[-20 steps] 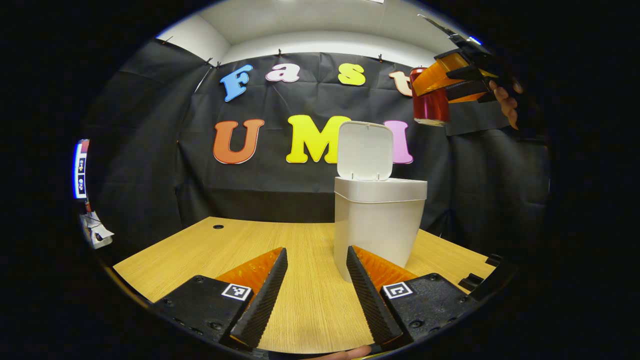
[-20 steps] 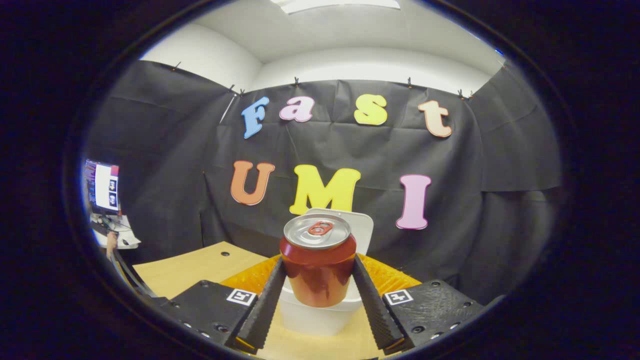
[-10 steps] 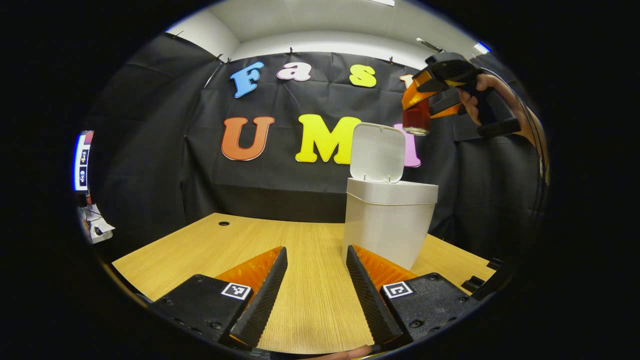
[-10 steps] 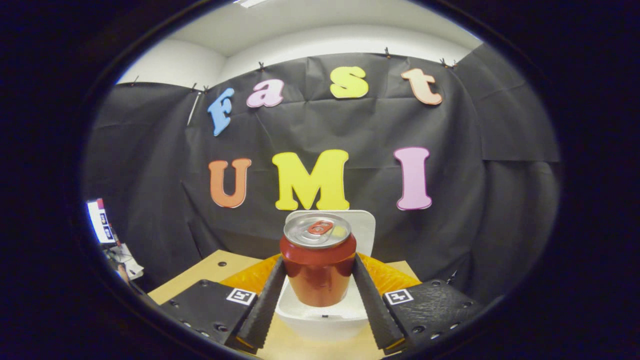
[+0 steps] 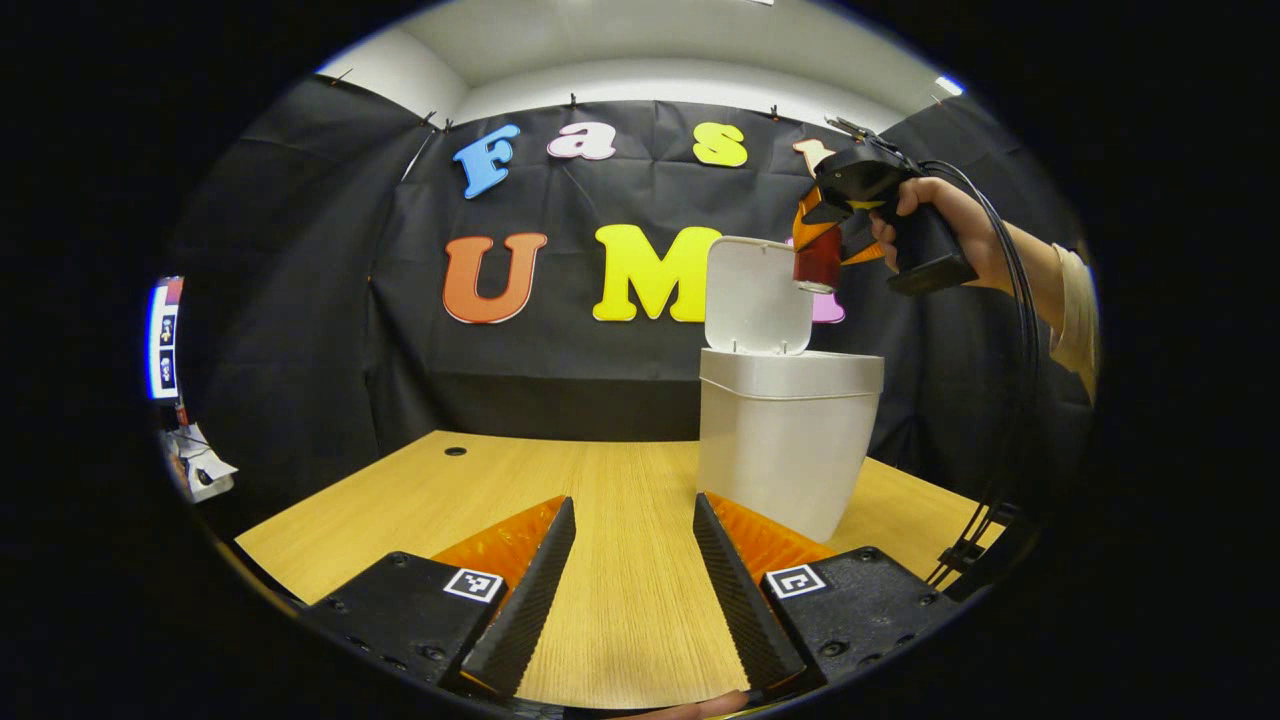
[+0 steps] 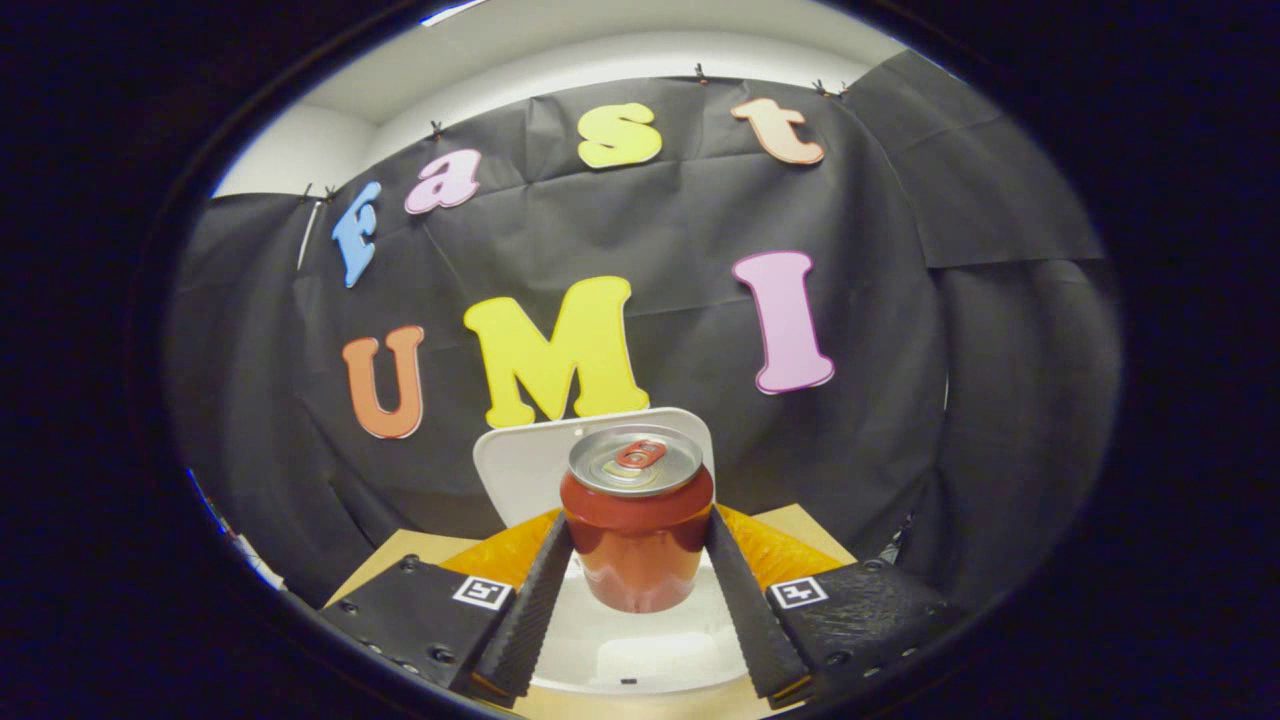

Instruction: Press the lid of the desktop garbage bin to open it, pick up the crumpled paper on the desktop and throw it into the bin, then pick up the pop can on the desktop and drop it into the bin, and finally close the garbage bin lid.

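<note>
We find the white desktop garbage bin (image 5: pixel 788 440) standing on the wooden desktop (image 5: pixel 610 560) with its lid (image 5: pixel 757 296) raised upright, so the opening step is done; no crumpled paper lies on the visible desktop, and we judge it is probably already binned, though the bin's interior cannot be confirmed. The right gripper (image 6: pixel 637 590) is clenched on the red pop can (image 6: pixel 637 530), held upright above the bin's mouth just before the lid. The left gripper (image 5: pixel 632 580) waits with jaws apart, holding nothing; remaining: dropping the can, closing the lid.
</note>
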Demonstrator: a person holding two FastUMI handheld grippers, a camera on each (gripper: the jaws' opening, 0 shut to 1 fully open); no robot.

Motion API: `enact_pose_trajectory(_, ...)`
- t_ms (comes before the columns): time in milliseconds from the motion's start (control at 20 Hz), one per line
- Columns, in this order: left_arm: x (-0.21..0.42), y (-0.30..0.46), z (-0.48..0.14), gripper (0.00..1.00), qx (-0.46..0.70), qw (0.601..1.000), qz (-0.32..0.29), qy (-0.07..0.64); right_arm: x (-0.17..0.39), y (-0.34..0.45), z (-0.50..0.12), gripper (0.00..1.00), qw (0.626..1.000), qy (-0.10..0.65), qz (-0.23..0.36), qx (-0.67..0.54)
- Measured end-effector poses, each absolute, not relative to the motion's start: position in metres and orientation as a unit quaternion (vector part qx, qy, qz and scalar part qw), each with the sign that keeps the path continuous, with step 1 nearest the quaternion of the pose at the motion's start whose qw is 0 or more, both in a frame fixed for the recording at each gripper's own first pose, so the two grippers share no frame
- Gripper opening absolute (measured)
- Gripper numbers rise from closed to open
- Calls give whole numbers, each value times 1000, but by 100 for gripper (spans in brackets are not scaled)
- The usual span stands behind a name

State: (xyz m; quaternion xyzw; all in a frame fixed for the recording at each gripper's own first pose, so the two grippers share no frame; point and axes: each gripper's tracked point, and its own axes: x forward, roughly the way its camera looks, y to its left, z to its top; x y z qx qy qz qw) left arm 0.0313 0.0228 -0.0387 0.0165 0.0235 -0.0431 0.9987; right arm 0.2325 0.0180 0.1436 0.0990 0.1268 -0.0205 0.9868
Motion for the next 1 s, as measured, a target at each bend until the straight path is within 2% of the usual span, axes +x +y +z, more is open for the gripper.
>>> enact_pose_trajectory(250,36,23,-50,80,27,998,-39,44,254,20,115,79,986,137,-20,97)
enact_pose_trajectory(450,40,27,-55,81,20,997,-37,58,265,15,97,79,981,160,-47,103)
enact_pose_trajectory(650,42,38,-59,80,22,997,-26,63,269,38,84,80,977,182,-21,106)
enact_pose_trajectory(850,42,43,-59,81,16,997,-22,68,268,56,93,81,981,176,-3,87)
enact_pose_trajectory(950,41,48,-57,81,15,997,-21,66,267,62,106,86,984,162,0,74)
enact_pose_trajectory(1000,41,47,-55,81,13,998,-21,65,267,63,114,82,986,154,-1,70)
